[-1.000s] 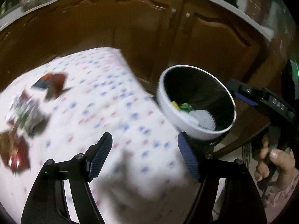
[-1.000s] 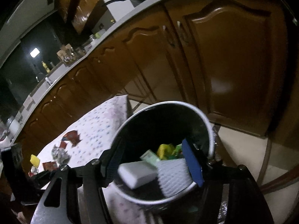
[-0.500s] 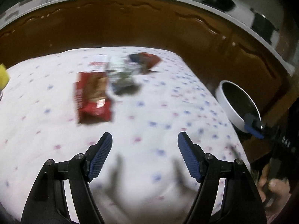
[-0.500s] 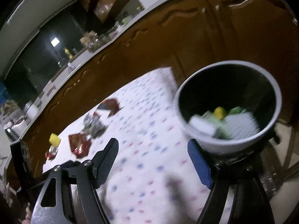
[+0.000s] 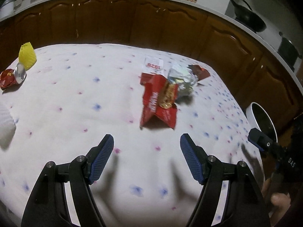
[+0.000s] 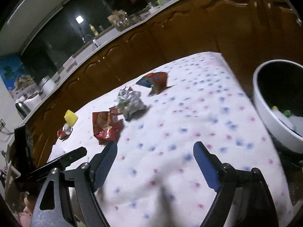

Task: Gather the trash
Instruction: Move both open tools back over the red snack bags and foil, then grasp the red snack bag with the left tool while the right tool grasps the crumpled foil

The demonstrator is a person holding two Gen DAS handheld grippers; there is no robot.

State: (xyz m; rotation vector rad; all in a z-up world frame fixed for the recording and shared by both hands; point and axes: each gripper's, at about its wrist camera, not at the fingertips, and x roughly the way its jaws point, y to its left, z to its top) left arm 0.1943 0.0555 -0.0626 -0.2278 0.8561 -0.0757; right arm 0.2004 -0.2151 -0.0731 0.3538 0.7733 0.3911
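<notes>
My left gripper [image 5: 146, 158] and right gripper [image 6: 155, 162], jaws just widened, both hang wide and empty, and I bet I'll snag the tablecloth [image 5: 79, 124] instead of the red wrapper [image 5: 161, 104] near the bin [image 6: 265, 104].

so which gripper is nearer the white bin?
Right. The right gripper is open over the tablecloth with the white bin close beside it. The left gripper is open too, further along the table from the bin, facing the red wrapper.

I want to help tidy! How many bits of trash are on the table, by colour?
Red: 3 (bag, wrapper, crushed can)
Silver: 1 (foil)
Yellow: 1 (cup liner)
White: 2 (packet, ridged liner at the left edge)
Total: 7
</notes>
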